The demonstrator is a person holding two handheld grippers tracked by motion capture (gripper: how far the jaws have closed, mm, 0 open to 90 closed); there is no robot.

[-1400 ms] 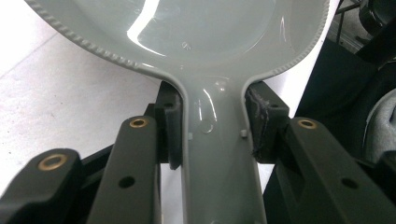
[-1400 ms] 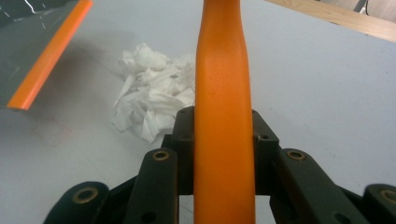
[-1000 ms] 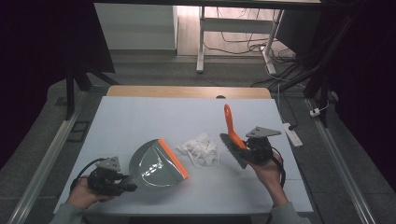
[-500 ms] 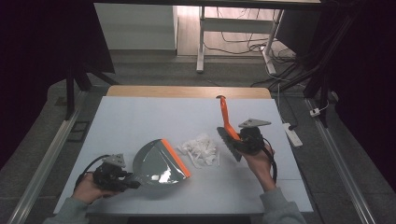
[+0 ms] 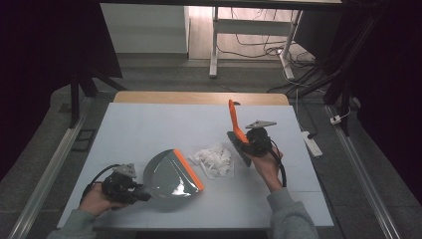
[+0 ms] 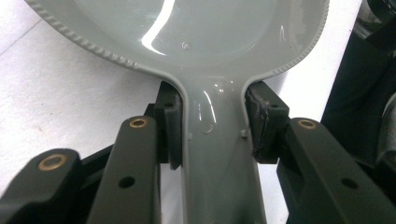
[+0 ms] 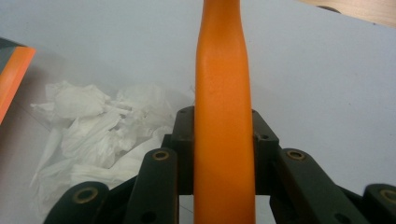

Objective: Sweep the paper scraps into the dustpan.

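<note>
One dustpan (image 5: 171,174); one brush (image 5: 238,130); one tissue pile (image 5: 215,159); two grippers, both clamped.

A grey dustpan (image 5: 171,175) with orange lip lies beside crumpled white paper (image 5: 215,159); an orange-handled brush (image 5: 238,130) stands tilted.

Brush (image 5: 235,124) + R gripper (image 5: 247,142) nearer tissue (image 5: 215,159)

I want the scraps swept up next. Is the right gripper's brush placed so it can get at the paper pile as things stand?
Probably yes. The right gripper is shut on the orange brush, just right of the crumpled paper, with bare table between them. The dustpan, held by the left gripper, waits on the pile's far side.
</note>
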